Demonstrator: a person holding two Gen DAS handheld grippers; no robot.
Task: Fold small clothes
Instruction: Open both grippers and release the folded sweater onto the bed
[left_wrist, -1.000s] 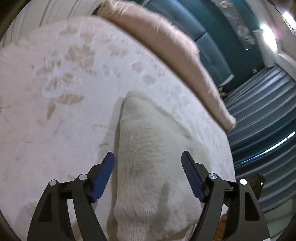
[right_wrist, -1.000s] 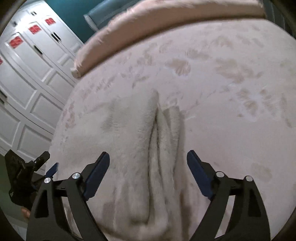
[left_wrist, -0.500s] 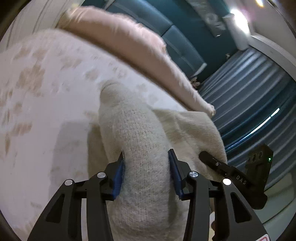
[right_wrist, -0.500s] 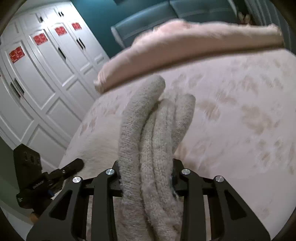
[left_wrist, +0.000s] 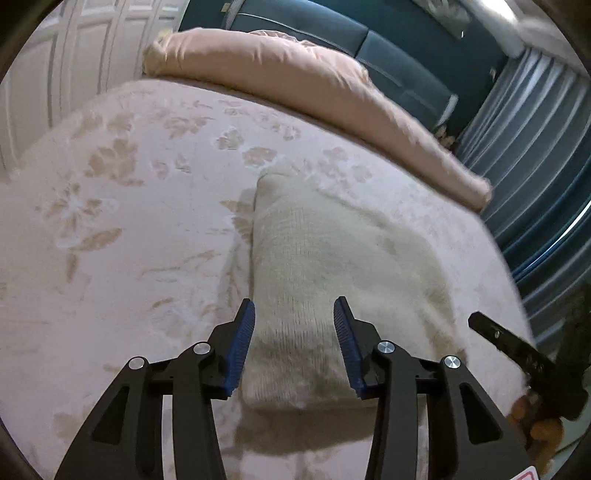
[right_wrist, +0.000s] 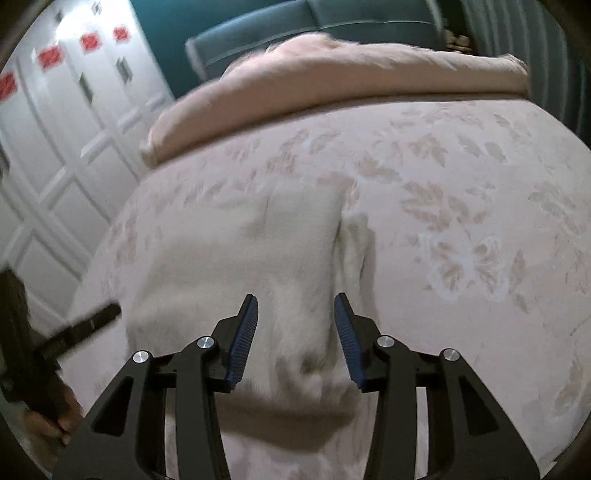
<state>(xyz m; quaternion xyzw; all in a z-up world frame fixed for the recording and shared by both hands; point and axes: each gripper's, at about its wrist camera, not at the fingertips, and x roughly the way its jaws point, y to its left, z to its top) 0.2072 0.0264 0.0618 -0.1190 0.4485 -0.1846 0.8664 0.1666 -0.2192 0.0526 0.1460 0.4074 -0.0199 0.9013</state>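
A cream knit garment (left_wrist: 332, 251) lies on the floral bedspread (left_wrist: 110, 221), doubled over along its left side. My left gripper (left_wrist: 293, 301) is shut on its near edge, which hangs raised over a shadow. In the right wrist view the same garment (right_wrist: 240, 258) shows a lengthwise crease on its right. My right gripper (right_wrist: 295, 295) has that side's near edge between its pads; its jaws are opening slightly while the cloth still fills the gap and stays lifted. Each view catches the other gripper at its side: the right one (left_wrist: 517, 350), the left one (right_wrist: 74, 332).
A long pink bolster (left_wrist: 295, 74) lies across the far side of the bed. Behind it stands a teal padded headboard (left_wrist: 388, 55). Grey-blue curtains (left_wrist: 535, 129) hang past one bed edge, white panelled wardrobe doors (right_wrist: 55, 147) past the other.
Both grippers stood wide open over the flat garment, then closed on its near edge and lifted it. The bunched cloth has since spread flatter ahead of the jaws.
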